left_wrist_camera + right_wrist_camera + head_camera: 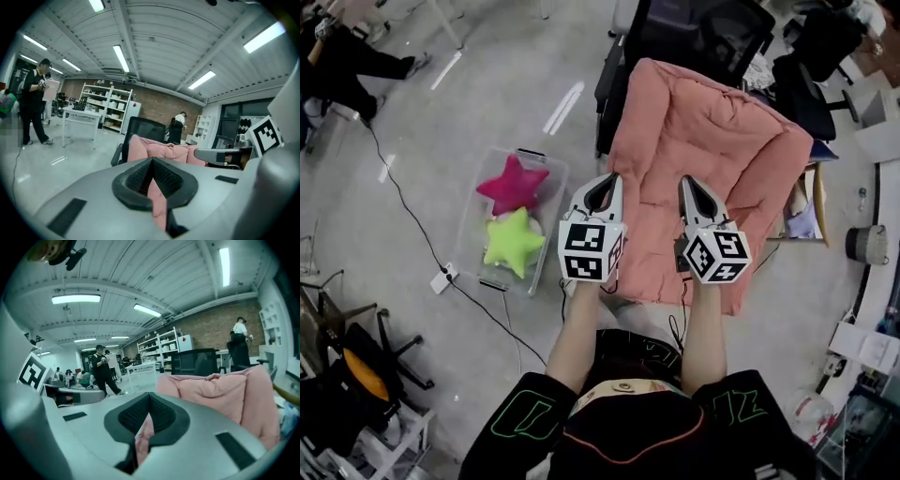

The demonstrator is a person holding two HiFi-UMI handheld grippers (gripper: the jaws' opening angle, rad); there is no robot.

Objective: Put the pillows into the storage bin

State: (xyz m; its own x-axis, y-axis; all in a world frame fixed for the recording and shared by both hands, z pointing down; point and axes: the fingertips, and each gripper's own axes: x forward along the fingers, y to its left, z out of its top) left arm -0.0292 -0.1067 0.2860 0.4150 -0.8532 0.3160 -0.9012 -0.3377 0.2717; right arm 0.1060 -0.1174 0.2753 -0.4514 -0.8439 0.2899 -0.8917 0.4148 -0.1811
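The person's dark top (628, 431) with green outlines is nearest, and both forearms reach forward from it. The left gripper (602, 187) is clamped on the near edge of a big pink pillow (703, 141); in the left gripper view a fold of pink cloth is pinched between its closed jaws. The right gripper (698, 192) bites the same edge just beside it, also with pink cloth between its jaws. The pillow is held in the air over the grey floor (487, 84), in front of a black office chair (694, 33). The clear storage bin (546, 161) stands on the floor to the left, apart from the pillow. In it lie a magenta star pillow (514, 185) and a green star pillow (513, 241).
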